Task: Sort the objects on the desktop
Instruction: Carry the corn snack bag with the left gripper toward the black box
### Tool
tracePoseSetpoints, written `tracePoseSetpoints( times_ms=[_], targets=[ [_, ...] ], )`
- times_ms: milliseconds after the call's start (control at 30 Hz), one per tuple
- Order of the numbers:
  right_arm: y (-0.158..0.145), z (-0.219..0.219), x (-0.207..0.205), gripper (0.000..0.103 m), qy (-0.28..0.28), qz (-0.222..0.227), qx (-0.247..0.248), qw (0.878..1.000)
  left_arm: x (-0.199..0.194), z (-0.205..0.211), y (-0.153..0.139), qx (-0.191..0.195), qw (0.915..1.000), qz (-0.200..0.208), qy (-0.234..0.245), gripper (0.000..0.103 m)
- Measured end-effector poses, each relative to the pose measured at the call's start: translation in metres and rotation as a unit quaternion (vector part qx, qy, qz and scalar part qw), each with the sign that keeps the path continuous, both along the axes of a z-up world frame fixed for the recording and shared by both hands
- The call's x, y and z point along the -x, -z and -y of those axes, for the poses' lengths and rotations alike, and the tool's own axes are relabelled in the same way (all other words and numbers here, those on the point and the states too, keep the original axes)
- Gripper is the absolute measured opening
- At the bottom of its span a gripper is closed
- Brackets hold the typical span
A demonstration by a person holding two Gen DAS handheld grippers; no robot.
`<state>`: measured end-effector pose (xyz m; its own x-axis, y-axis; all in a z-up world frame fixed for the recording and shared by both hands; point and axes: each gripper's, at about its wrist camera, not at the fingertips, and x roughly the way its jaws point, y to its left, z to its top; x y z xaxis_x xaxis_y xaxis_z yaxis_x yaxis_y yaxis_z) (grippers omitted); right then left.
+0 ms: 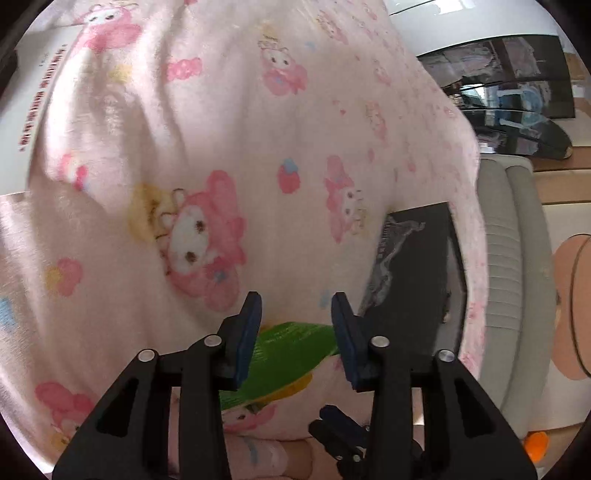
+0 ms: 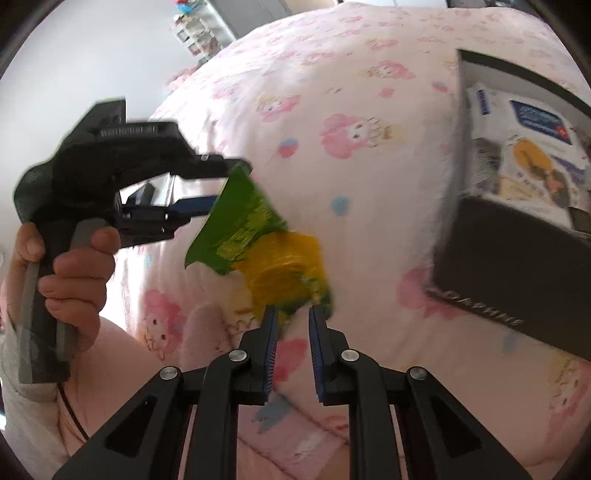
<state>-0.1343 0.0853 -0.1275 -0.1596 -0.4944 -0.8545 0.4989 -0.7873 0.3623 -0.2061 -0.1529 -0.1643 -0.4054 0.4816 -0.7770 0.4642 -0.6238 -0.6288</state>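
A green and yellow snack packet hangs over a pink cartoon-print blanket. My right gripper is shut on its yellow end. My left gripper, held by a hand, stands open, with the packet's green end between its fingers. In the left wrist view the green packet spans the gap of the left gripper, and part of the right gripper shows below. A black box holding several printed packets sits at the right.
The black box lies on the blanket beside a grey ribbed cushion. Dark glossy screens stand beyond it. A small orange item lies low at the right. A white wall and a shelf are far off.
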Motion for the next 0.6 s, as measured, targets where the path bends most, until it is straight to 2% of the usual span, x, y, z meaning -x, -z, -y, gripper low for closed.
tracePoseSetpoints(
  times_ms=[67,167,233,333,433,533,600],
  targets=[
    [0.012,0.008,0.002,0.014,0.003,0.007,-0.038,0.999,0.002,-0.004,0.002,0.008,0.9999,0.011,0.002,0.043],
    [0.032,0.015,0.009,0.014,0.021,0.021,-0.088,0.996,0.000,0.002,-0.004,-0.008,0.9998,-0.016,-0.001,0.043],
    [0.039,0.015,0.013,0.014,0.035,0.031,-0.088,0.995,-0.002,0.005,-0.011,-0.014,0.9992,-0.038,0.000,0.046],
    [0.041,0.017,0.017,0.014,0.046,0.036,-0.071,0.996,-0.004,0.005,-0.018,-0.025,0.9980,-0.057,0.010,0.060],
    [0.041,0.018,0.020,0.014,0.054,0.038,-0.052,0.996,-0.003,0.001,-0.016,-0.002,0.9989,-0.041,0.024,0.060],
    [0.033,0.018,0.026,0.015,0.064,0.024,-0.031,0.997,0.007,-0.003,-0.001,0.039,0.9990,-0.002,0.024,0.059],
    [0.026,0.019,0.030,0.017,0.072,0.012,-0.013,0.997,0.015,0.001,0.007,0.059,0.9978,0.021,0.021,0.054]
  ],
)
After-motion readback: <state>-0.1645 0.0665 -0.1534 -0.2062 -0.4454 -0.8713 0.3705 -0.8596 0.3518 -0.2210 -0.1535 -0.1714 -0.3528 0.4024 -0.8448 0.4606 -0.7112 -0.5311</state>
